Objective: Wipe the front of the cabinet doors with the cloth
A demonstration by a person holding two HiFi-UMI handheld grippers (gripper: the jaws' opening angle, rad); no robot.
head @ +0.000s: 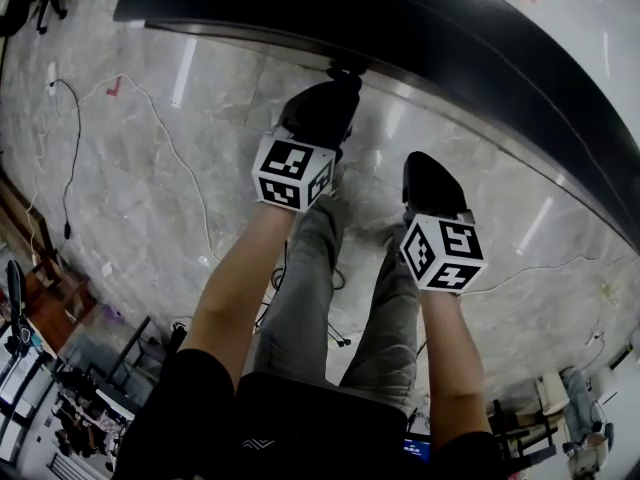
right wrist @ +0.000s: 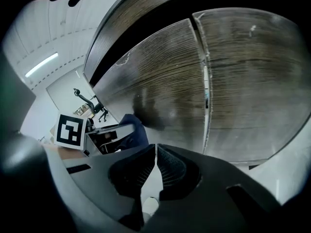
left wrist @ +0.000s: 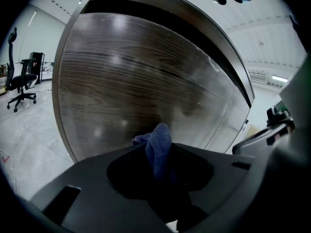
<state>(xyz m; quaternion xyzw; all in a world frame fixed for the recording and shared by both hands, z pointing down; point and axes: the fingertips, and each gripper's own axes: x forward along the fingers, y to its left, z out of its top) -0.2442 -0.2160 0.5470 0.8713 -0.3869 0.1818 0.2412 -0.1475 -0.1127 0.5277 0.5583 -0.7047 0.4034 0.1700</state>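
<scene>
Blue cloth [left wrist: 158,143] clamped in left gripper [head: 340,86] jaws, arm outstretched toward cabinet door [left wrist: 146,81]; right gripper [right wrist: 155,165] jaws together.

Looks like an office or lab-type workroom rather than a home. Shown by a polished grey marble-look floor [head: 130,168] with thin cables [head: 186,183] trailing loose, left of centre in the head view; a black swivel office chair [left wrist: 19,79] at far left of the left gripper view; a white panelled wall [left wrist: 272,42] at its upper right; a ceiling strip light [right wrist: 41,64] at upper left of the right gripper view; tall wood-grain cabinet doors [left wrist: 146,81].
</scene>
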